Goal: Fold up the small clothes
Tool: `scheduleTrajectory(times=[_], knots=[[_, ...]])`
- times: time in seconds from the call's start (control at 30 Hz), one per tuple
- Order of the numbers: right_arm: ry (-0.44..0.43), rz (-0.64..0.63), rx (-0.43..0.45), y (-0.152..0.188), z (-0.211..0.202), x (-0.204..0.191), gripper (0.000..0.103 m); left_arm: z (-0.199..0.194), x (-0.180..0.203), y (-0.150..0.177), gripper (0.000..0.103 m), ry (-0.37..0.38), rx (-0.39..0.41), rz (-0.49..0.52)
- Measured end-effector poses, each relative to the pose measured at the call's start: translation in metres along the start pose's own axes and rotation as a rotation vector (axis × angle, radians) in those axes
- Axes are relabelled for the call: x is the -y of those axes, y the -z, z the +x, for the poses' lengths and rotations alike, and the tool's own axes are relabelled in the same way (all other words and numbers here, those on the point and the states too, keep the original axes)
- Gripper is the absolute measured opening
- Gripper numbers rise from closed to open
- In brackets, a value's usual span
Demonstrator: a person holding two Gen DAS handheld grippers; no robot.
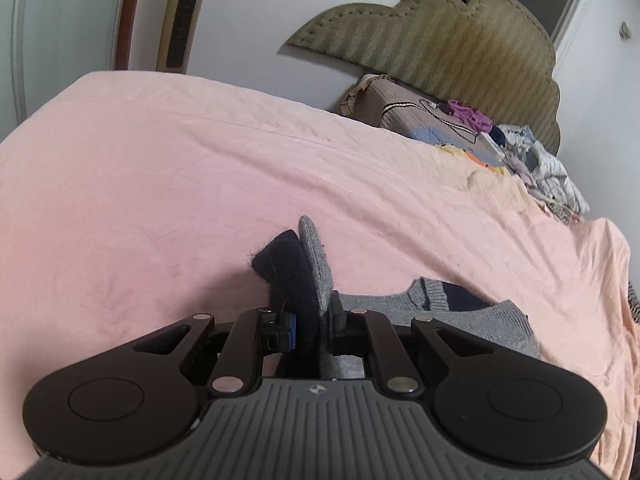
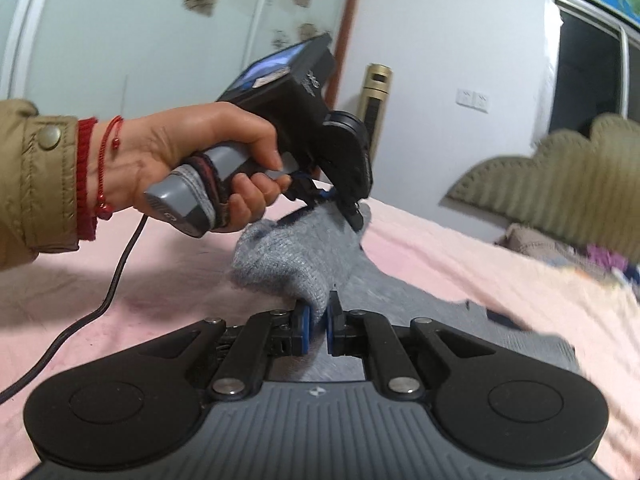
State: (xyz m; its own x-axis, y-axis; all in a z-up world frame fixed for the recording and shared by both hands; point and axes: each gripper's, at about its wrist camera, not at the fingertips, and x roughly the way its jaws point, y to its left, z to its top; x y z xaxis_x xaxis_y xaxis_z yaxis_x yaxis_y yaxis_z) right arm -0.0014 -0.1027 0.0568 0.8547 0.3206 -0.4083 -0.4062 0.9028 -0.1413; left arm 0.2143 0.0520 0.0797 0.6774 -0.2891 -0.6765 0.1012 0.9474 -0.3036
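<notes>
While you are holding both tongs low over the bed, this is how things are standing:

Garment: a small grey knitted sweater (image 2: pixel 288 256) with a dark navy inside is lying partly on the pink sheet (image 1: pixel 200 168), with one edge being lifted clear of it.

Left gripper (image 1: pixel 312 320): you are clamping its jaws almost fully together on a doubled fold of the sweater; the grey outer face and the navy lining are standing upright between the blue pads (image 1: pixel 291 328).

Right gripper (image 2: pixel 317 326): its jaws are pinching nearly closed on a bunched grey edge of the same sweater, and the knit is bulging out just above the pads (image 2: pixel 306 326).

Left hand (image 2: pixel 192 160): you are gripping the left tool's grey handle, with a red cord bracelet and an olive sleeve (image 2: pixel 36 184) showing at the wrist; a dark cable (image 2: pixel 116 280) is trailing from the handle across the sheet.

Rest of the sweater: its neckline and body are lying flat on the sheet to the right of your grippers.

Bed surroundings: an olive padded headboard (image 1: pixel 440 40) is leaning at the wall, and a pile of mixed clothes (image 1: pixel 532 160) is sitting near it, well apart from the sweater.
</notes>
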Motion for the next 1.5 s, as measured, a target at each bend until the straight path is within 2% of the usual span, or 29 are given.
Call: scheduleTrajectory(times=[0.73,1.17,1.4,1.5], knots=[[0.068,0.215,0.014,0.025,-0.039,0.039,0.007,0.019,0.085,-0.001,0.014,0.013,-0.003,0.113],[0.152,0.345,0.002,0.043,-0.062,0.085,0.006,0.057,0.152,0.008,0.014,0.04,-0.026,0.197],[0.164,0.418,-0.003,0.055,-0.071,0.105,0.005,0.071,0.182,0.017,0.014,0.044,-0.038,0.239],[0.135,0.464,-0.037,0.061,-0.068,0.115,0.005,0.076,0.188,0.019,0.014,0.04,-0.049,0.242]])
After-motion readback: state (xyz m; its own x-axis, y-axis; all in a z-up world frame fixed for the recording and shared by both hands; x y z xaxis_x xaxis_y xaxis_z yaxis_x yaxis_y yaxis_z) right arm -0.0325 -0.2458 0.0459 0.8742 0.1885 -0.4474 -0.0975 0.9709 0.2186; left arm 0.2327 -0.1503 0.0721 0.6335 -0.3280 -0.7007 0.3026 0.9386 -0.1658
